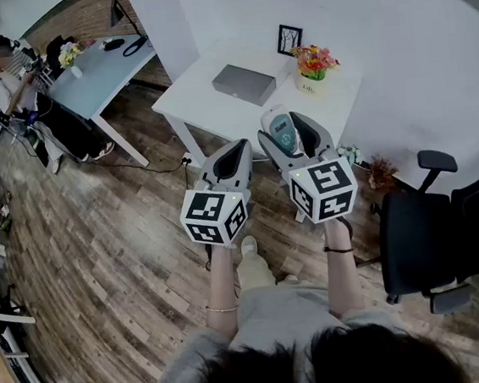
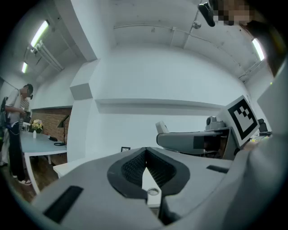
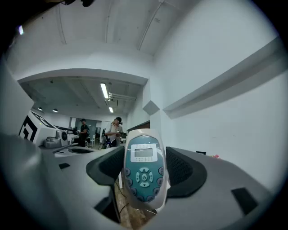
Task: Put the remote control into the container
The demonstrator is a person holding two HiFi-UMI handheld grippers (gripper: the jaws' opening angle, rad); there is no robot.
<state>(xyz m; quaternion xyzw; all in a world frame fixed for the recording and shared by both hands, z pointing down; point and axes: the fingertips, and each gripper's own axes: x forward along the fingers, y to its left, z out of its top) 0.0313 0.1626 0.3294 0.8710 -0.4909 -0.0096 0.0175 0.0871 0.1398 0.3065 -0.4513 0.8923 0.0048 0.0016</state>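
**Remote held in the right gripper, short of the desk**

The remote control (image 3: 143,168) stands upright between the jaws of the right gripper (image 1: 293,131). Its teal button face and small screen are turned toward that gripper's camera. The jaws are spread wide, with a ribbed black pad against each long side of the remote. In the head view the remote is held in the air over the wooden floor, at the near edge of the white desk (image 1: 200,97) and not resting on it.

The left gripper (image 1: 230,158) is just beside the right one. Its jaws are closed tip to tip with nothing between them.

The container (image 1: 244,84), a flat grey box, lies near the middle of the desk, beyond the remote and well apart from it. Only its plain grey top shows, so I cannot tell whether anything is inside.

A pot of flowers (image 1: 314,81) stands toward the desk's far right corner. A small picture frame (image 1: 289,38) stands at the desk's back edge, beside the pot.
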